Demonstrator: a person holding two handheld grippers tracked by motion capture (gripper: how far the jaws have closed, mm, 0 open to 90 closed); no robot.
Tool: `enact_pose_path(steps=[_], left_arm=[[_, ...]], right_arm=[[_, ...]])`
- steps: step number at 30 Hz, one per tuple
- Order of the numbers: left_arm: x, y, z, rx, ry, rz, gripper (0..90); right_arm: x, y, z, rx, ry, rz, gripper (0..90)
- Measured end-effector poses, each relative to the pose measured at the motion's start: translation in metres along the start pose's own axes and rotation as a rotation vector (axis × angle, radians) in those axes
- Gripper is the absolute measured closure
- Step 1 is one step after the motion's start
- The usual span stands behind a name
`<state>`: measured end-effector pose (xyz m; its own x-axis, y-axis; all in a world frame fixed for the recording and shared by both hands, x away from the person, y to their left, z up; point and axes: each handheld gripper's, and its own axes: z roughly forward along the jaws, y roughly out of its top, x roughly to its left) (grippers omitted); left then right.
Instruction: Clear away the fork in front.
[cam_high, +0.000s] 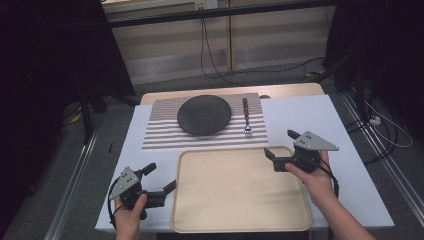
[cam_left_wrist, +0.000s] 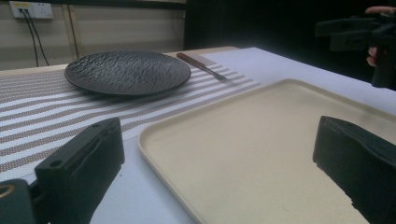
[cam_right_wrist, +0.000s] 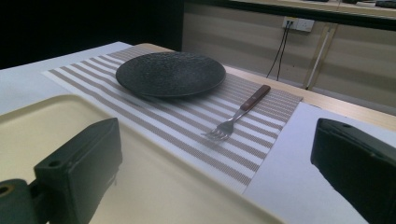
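A black textured plate (cam_high: 204, 115) (cam_left_wrist: 127, 72) (cam_right_wrist: 170, 73) rests on a striped placemat (cam_high: 160, 135) (cam_left_wrist: 37, 112) (cam_right_wrist: 187, 116). Right of the plate lies a fork (cam_high: 246, 117) (cam_left_wrist: 201, 65) (cam_right_wrist: 240, 112) with a wooden handle, tines toward me. In front of the mat sits an empty beige tray (cam_high: 240, 190) (cam_left_wrist: 261, 140) (cam_right_wrist: 46, 126). My left gripper (cam_high: 161, 176) (cam_left_wrist: 217, 135) stands open at the tray's left edge, holding nothing. At the tray's far right corner my right gripper (cam_high: 279, 142) (cam_right_wrist: 215, 163) is open and empty, facing the fork.
A white sheet (cam_high: 310, 115) covers the table, with bare room right of the mat. Cables (cam_high: 210, 60) trail on the floor beyond the table's far edge. Wall sockets (cam_right_wrist: 298, 23) sit behind.
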<state>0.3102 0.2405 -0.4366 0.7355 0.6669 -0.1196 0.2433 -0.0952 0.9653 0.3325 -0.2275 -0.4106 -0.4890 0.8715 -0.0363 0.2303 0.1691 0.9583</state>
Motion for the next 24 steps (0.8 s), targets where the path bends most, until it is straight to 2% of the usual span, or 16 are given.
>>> enact_pose_path(steps=[2,3,6,9,12,15,24], left_arm=[[0.000,0.000,0.000,0.000,-0.001,-0.002,2.3],[0.000,0.000,0.001,0.002,-0.002,0.005,2.3],[-0.001,0.001,0.001,0.003,-0.002,0.011,2.4],[-0.001,0.001,0.002,0.008,-0.003,0.015,2.3],[-0.001,0.001,0.002,0.009,-0.005,0.018,2.3],[-0.002,0.001,0.003,0.015,-0.006,0.022,2.4],[-0.003,0.000,0.005,0.023,-0.016,0.027,2.4]], right_arm=[[-0.001,0.002,0.003,0.001,0.001,0.001,1.7],[-0.002,0.004,0.011,0.013,-0.003,0.010,1.8],[-0.003,0.007,0.018,0.022,-0.012,0.000,1.9],[-0.007,0.012,0.031,0.036,-0.012,0.023,1.9],[-0.008,0.014,0.037,0.045,-0.021,0.014,2.3],[-0.012,0.018,0.048,0.055,-0.028,0.045,2.7],[-0.021,0.025,0.072,0.074,-0.055,0.053,2.5]])
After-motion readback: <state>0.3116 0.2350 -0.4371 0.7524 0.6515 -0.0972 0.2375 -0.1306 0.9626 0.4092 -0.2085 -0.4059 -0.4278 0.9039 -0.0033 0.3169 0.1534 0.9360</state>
